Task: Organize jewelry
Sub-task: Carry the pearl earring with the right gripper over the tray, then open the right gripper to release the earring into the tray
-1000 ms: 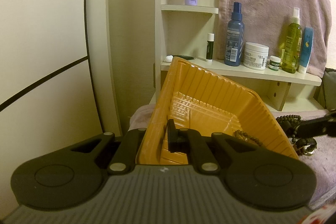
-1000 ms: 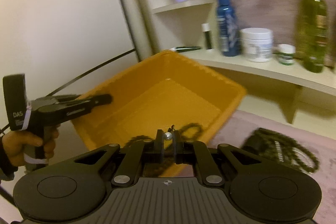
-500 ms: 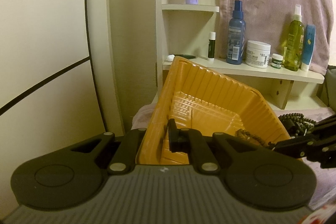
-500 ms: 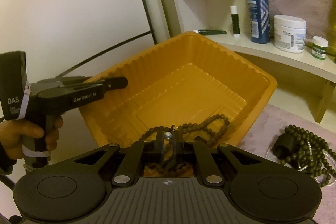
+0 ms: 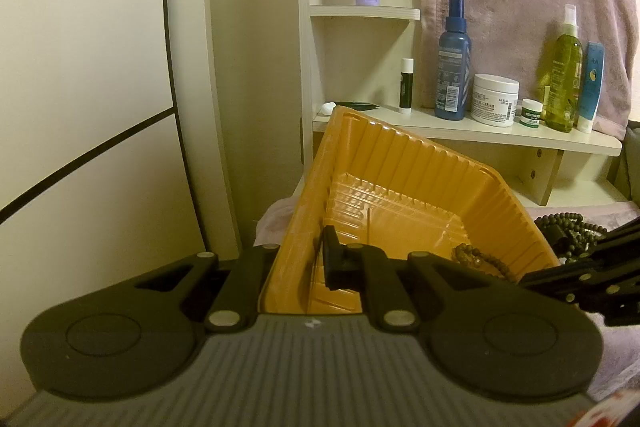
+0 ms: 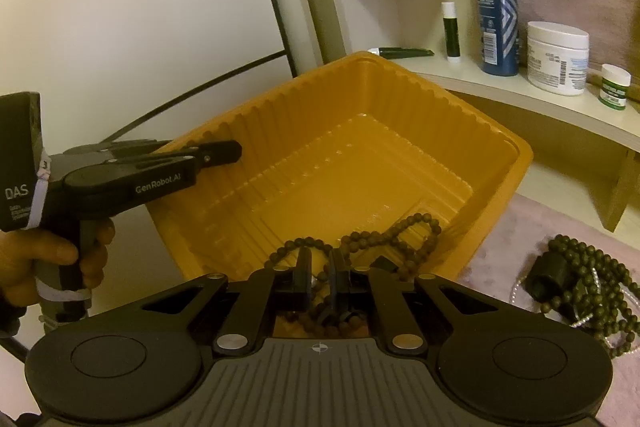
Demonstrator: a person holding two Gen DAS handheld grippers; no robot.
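The right gripper (image 6: 320,281), jaws slightly apart, hangs over brown beads (image 6: 384,235) lying in the orange tray (image 6: 400,147); the left gripper (image 6: 218,153) pinches the tray's rim.

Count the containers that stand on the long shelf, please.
6: a lip balm stick at the left, then a blue spray bottle, a white jar, a small green jar, a green spray bottle and a blue tube. Others may be hidden.

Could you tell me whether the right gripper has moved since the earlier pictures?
Yes. The right gripper came in from the right, against the orange tray, over its right edge.
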